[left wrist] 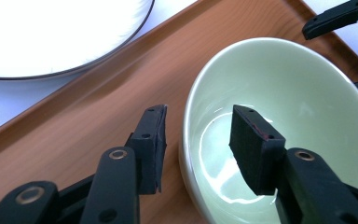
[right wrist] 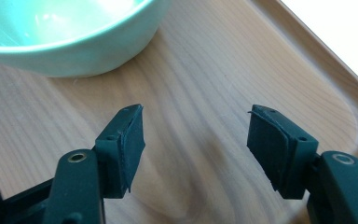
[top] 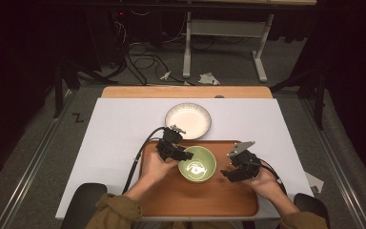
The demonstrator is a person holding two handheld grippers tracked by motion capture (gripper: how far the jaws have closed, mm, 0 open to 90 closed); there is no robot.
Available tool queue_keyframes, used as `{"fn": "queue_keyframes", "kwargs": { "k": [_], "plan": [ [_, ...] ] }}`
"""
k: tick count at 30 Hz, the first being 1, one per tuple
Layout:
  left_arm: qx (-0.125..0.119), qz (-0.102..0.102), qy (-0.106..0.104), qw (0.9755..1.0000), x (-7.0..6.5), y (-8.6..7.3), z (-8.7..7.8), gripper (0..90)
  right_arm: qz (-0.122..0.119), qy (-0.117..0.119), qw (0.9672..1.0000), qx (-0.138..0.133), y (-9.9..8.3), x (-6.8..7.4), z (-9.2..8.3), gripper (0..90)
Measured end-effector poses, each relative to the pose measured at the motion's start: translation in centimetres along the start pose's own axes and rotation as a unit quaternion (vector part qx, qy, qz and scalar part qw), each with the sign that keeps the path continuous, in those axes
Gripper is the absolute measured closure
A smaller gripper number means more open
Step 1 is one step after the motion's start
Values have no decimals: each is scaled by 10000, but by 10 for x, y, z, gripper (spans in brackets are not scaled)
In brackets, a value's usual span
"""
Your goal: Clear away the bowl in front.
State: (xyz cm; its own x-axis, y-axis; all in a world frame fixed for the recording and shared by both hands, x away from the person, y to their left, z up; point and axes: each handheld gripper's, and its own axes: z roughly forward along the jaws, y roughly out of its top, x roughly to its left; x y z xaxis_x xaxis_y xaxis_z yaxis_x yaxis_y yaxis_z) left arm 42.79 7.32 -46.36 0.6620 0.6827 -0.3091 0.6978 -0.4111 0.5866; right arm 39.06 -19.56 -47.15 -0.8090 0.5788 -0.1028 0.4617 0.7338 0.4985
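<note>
The green bowl (top: 198, 163) is seen centre frame on the wooden tray (top: 171, 198), its rim straddled by the left gripper (left wrist: 198, 140), jaws parted and not pressing. If a lift is meant, the rim should be seated deep between the pads before closing. The right gripper (right wrist: 196, 140) is held wide open and empty, lower right.

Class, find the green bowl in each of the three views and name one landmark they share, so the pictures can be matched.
High view: the green bowl sits low centre, between the two tools.
Left gripper view: the bowl takes up the right half, its rim between the open jaws.
Right gripper view: the bowl is at the top left, apart from the jaws.
Shared landmark: the wooden tray under the bowl.
</note>
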Motion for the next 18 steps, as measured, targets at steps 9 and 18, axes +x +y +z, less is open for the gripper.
{"fn": "queue_keyframes", "kwargs": {
  "k": [9,18],
  "plan": [
    [-216,63,55,9997,-3,1,-19,539,-22,-8,10000,-26,0,-1,-1,366],
    [-393,99,195,9990,-3,0,-39,537,-11,-1,10000,-24,0,-1,-1,366]
  ]
}}
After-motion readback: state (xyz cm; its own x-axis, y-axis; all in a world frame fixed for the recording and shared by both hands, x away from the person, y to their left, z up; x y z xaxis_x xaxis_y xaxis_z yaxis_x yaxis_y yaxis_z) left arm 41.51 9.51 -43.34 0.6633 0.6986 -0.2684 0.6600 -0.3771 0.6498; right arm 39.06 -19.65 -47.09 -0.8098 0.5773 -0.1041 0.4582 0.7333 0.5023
